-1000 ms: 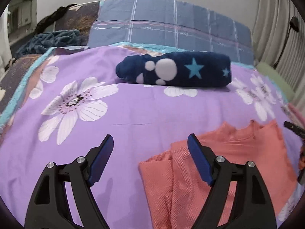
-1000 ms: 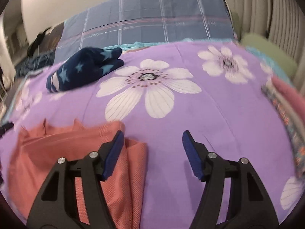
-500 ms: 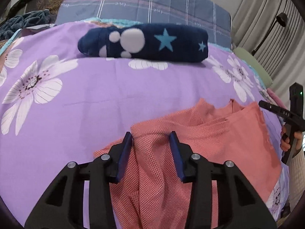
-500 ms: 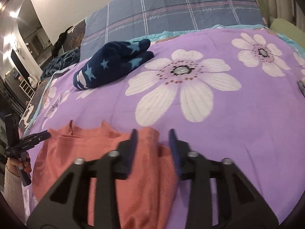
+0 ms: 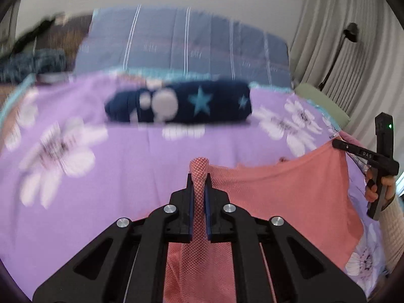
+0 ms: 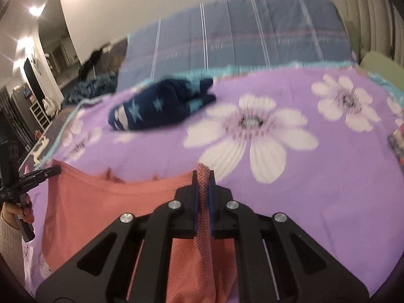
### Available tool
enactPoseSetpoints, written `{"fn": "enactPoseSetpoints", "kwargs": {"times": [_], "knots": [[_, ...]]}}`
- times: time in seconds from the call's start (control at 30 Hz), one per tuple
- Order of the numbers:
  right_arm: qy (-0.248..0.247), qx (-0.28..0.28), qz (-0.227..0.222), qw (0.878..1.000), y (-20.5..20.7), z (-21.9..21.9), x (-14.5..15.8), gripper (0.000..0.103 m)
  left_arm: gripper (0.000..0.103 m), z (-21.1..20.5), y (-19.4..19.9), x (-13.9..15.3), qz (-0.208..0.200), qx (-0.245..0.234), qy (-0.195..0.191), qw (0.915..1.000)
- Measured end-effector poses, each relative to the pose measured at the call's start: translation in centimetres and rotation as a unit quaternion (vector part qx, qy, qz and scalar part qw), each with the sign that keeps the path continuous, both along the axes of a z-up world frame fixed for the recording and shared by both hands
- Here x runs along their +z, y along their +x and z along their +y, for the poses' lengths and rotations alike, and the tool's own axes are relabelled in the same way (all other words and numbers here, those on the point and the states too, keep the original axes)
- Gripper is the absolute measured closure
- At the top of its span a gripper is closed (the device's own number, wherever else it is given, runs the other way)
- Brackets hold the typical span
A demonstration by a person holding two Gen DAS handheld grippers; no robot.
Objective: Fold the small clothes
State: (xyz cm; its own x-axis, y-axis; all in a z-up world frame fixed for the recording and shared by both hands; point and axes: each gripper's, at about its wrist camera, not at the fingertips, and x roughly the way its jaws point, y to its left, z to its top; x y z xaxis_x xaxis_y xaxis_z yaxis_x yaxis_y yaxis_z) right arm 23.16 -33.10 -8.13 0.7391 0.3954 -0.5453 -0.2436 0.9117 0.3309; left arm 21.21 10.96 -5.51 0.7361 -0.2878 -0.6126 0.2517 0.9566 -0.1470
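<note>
Left claw [image 5: 198, 189]: clamped on a bunched corner of the salmon garment [image 5: 290, 192], with a nub of mesh fabric standing proud above the pads. Right claw [image 6: 202, 185]: clamped likewise on the opposite corner. The garment lies near the front edge of the bed [image 5: 121, 166], its top edge stretched between the two claws and its body draping toward the operator.

Procedure for the step in hand, judged to be raising the garment for the first fold:

1. Keep both grips firm. The mesh looks thin and slippery, so a loosened pad is likely to drop a corner.
2. Hold both corners level and the top edge taut, so that the cloth hangs without creases.
3. Lay the fold on the bare purple sheet ahead of the claws.
4. Stay clear of the navy star-print bundle [image 5: 181, 104] farther back, which rests near the plaid pillow [image 5: 186, 43].
</note>
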Motion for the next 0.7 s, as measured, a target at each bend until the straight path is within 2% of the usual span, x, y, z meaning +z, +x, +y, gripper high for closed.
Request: {"fn": "enactPoseSetpoints", "kwargs": {"times": [0.07,0.1,0.17,0.2,0.27,0.33,0.4,0.5,0.63,0.7], "knots": [[0.000,-0.019,0.009,1.000,0.8,-0.6,-0.1,0.096,0.095,-0.2,0.4,0.7,-0.015,0.006,0.020,0.9997],[-0.005,-0.031,0.021,0.999,1.5,-0.7,-0.6,0.094,0.091,-0.5,1.3,0.3,-0.012,0.010,0.035,0.9993],[-0.039,-0.071,0.062,0.995,3.1,-0.7,-2.5,0.072,0.076,-0.8,3.2,-1.7,0.008,0.040,0.084,0.9957],[-0.046,-0.083,0.080,0.992,3.4,-0.8,-3.5,0.070,0.061,-0.6,3.6,-2.5,0.021,0.048,0.093,0.9943],[-0.022,-0.078,0.098,0.992,2.7,-1.1,-4.6,0.071,0.060,-0.3,3.5,-3.6,0.040,0.049,0.081,0.9947],[-0.023,-0.063,0.098,0.993,1.3,-1.1,-4.8,0.071,0.058,0.3,2.0,-3.9,0.044,0.039,0.063,0.9963],[-0.044,-0.058,0.086,0.994,-0.6,-1.3,-4.6,0.071,0.057,0.8,0.2,-4.1,0.047,0.041,0.075,0.9952],[-0.042,-0.048,0.085,0.994,-4.1,-2.0,-4.8,0.071,0.057,1.5,-2.5,-4.5,0.059,0.036,0.071,0.9951],[-0.044,-0.045,0.087,0.994,-9.1,-2.4,-5.6,0.070,0.046,1.8,-7.1,-6.0,0.081,0.038,0.072,0.9934],[-0.043,-0.039,0.091,0.994,-11.1,-2.3,-6.2,0.069,0.045,1.9,-8.7,-7.0,0.091,0.037,0.073,0.9925]]}}
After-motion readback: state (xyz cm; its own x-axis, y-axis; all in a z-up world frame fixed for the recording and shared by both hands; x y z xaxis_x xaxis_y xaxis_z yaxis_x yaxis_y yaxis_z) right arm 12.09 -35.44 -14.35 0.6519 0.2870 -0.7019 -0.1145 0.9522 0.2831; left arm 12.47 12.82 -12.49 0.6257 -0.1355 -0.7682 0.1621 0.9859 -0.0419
